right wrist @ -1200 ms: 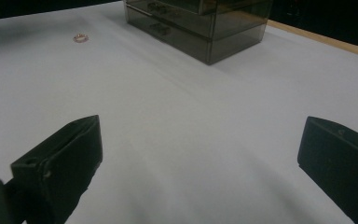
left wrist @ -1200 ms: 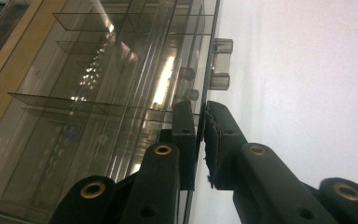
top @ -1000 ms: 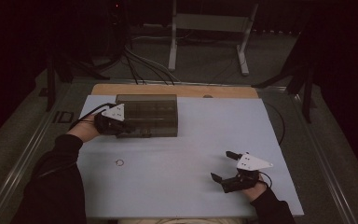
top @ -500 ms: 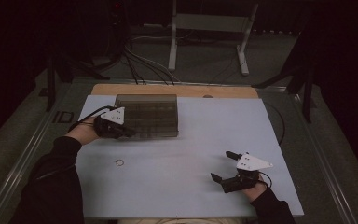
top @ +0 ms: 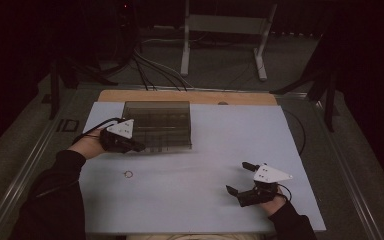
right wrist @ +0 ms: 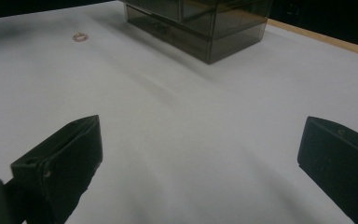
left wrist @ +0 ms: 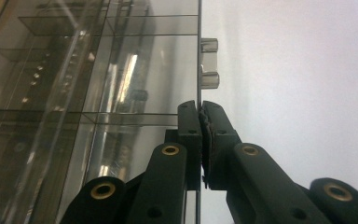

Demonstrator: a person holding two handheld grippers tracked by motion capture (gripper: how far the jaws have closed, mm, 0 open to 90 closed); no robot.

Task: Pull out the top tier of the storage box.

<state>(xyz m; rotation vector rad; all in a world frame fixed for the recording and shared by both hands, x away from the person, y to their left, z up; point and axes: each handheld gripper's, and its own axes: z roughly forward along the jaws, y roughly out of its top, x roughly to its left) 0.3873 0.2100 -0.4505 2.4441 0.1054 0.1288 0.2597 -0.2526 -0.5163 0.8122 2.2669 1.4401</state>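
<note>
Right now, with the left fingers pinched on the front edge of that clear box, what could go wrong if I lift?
1. The left gripper is clamped on only a thin edge of the smoky clear box, likely its lid; the hold may slip.
2. The latch tab beside it looks closed, so pulling might drag the whole box instead.
3. The right gripper rests open and apart, not steadying the box, and the small ring lies near the left sleeve.

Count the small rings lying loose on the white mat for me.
1. The small ring lies on the white mat, nearer the person than the smoky compartment box; more may sit hidden inside that box.
</note>
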